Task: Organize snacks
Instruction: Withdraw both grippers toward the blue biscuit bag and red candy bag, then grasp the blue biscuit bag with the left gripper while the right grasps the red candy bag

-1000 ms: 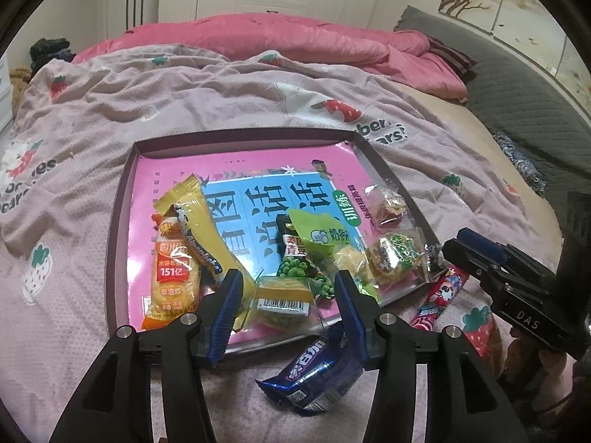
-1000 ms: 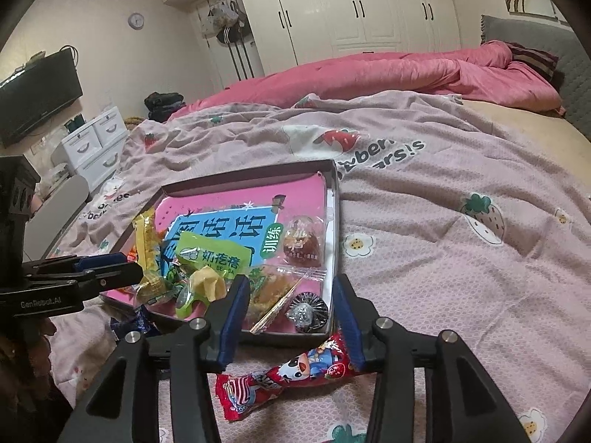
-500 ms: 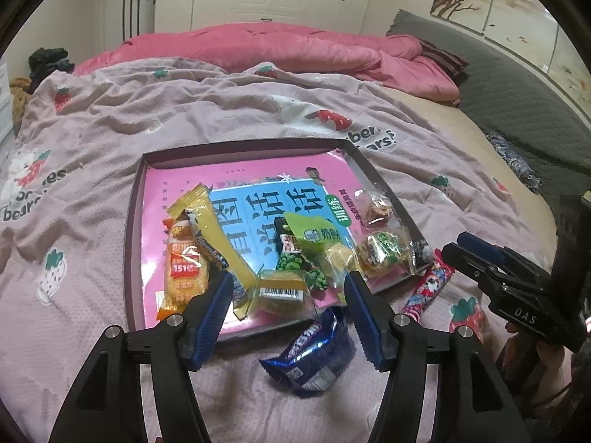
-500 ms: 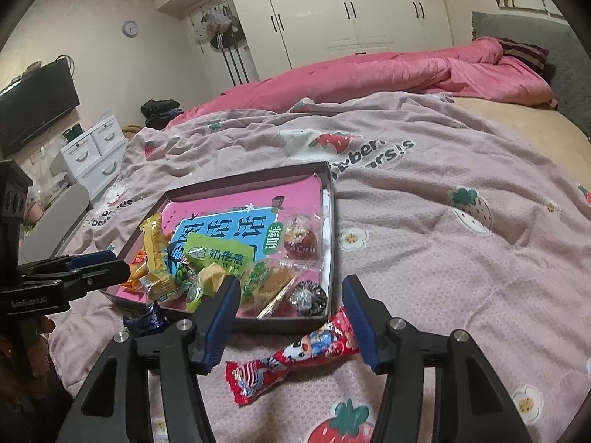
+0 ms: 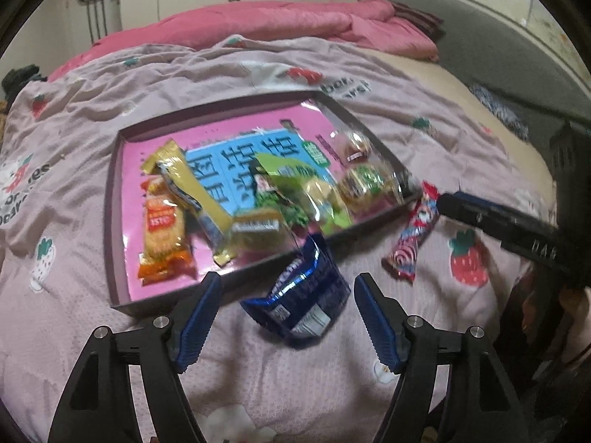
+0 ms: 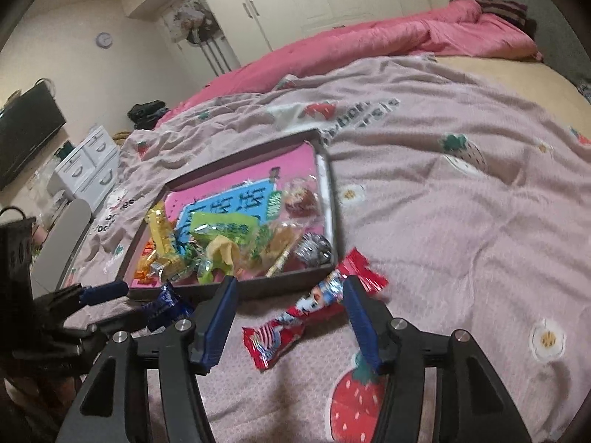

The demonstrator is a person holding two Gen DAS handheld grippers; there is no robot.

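— Status of the left claw [image 5: 288,295]?
— It is standing spread, jaws just having been opening; the blue snack packet [image 5: 301,297] is lying between them on the bedspread [image 5: 74,110], untouched, just outside the near wall of the tray [image 5: 110,221].
— And the right claw [image 6: 288,295]?
— Also spread, having widened a moment ago. The red candy wrapper [image 6: 314,310] is lying between its jaws on the bedspread, ungripped, beside the tray's near corner.
— Tray contents?
— Assorted snacks [image 5: 258,199] are sitting piled inside
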